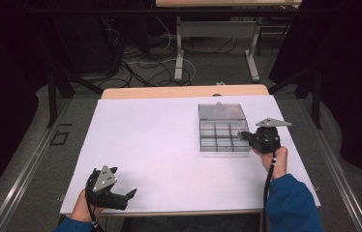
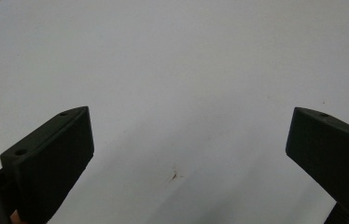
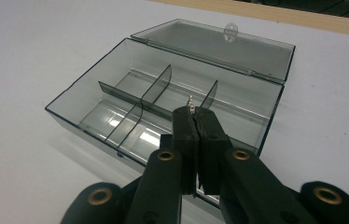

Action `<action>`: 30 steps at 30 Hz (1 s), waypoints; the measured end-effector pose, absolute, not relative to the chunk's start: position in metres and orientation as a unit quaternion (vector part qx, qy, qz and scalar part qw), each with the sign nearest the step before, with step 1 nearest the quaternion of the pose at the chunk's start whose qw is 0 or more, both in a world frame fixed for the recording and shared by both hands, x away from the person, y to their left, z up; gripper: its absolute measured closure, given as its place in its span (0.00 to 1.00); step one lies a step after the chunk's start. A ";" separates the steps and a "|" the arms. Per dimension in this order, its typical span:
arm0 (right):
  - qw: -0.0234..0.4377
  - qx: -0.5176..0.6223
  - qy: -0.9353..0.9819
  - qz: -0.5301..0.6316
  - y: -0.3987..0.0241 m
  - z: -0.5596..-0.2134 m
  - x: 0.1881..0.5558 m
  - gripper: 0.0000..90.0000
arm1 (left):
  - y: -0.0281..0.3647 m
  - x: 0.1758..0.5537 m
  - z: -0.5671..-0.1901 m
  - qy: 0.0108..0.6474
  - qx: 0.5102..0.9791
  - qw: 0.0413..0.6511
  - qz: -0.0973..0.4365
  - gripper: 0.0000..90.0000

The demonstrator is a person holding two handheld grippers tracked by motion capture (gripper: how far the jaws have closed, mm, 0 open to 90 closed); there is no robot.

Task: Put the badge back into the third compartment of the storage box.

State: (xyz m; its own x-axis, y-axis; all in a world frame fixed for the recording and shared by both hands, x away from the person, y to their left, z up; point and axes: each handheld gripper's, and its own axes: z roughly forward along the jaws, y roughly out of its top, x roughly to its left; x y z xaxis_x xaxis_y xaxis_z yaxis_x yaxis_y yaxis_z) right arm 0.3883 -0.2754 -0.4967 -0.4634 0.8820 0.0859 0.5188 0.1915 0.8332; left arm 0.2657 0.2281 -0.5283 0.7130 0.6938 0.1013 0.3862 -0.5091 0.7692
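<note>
So at the lower left of the high view, the left claw [image 1: 131, 194] sits low on the white counter [image 1: 150, 145] with its jaws wide apart, nothing between them. Right of centre there's a clear compartment box [image 1: 221, 128], lid [image 3: 219, 46] flipped open toward the back. At the right, the right claw [image 1: 240, 136] hangs over the box's right edge, jaws pinched together on a tiny metal bit [image 3: 191, 104] poking out of the tips.
</note>
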 end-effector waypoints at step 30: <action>0.219 0.495 0.728 0.421 -0.277 -0.507 0.427 0.98 | 0.228 0.265 -0.529 0.318 0.843 0.381 0.205 0.01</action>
State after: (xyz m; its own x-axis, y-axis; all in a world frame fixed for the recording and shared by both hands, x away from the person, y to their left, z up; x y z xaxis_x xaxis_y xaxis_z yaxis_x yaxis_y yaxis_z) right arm 0.4269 -0.2771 -0.5073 -0.4129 0.9055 0.0978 0.5362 0.1548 0.8298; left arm 0.2654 0.2285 -0.5285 0.7134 0.6932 0.1026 0.3810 -0.5065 0.7735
